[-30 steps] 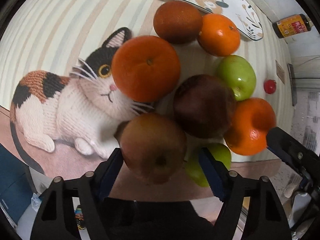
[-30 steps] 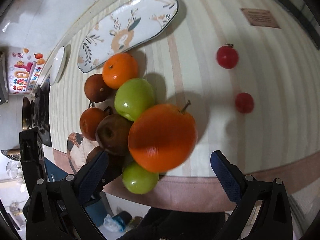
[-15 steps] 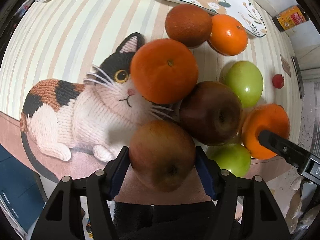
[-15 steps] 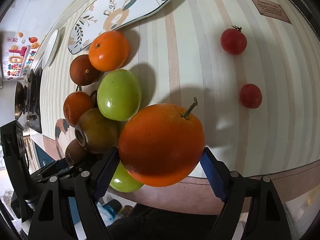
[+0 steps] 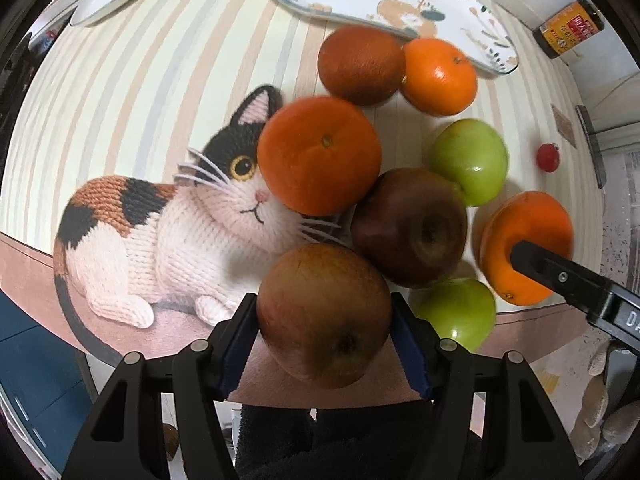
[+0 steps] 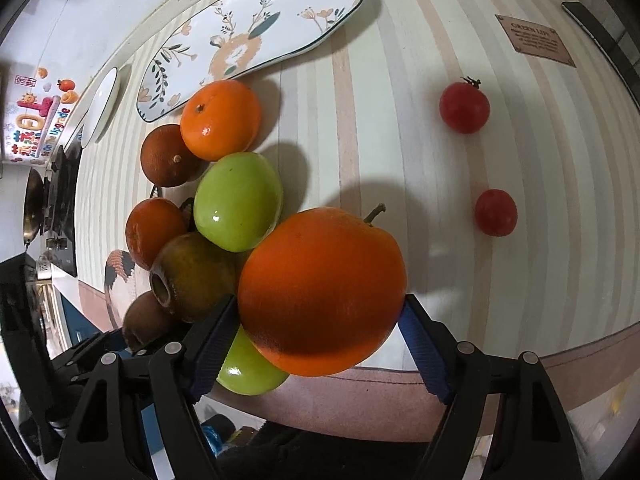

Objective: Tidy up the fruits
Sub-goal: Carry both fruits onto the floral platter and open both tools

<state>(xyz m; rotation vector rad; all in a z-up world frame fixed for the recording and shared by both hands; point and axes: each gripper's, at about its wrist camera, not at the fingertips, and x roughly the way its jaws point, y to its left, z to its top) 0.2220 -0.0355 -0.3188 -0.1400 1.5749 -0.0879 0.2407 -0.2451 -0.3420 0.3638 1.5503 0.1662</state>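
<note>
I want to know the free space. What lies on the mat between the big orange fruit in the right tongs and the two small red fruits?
Nothing: in the right wrist view only bare striped mat separates the orange fruit from them.

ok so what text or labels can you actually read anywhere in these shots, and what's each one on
"GREEN LIFE": heading on the brown tag sewn on the striped mat; the lines under it are too small to read.
"On the Upgrade": on the colourful sticker at the left edge; its large characters are not legible.
"DA": cut-off letters on the right tongs.
Bottle with yellow label: print too blurred to read.
</note>
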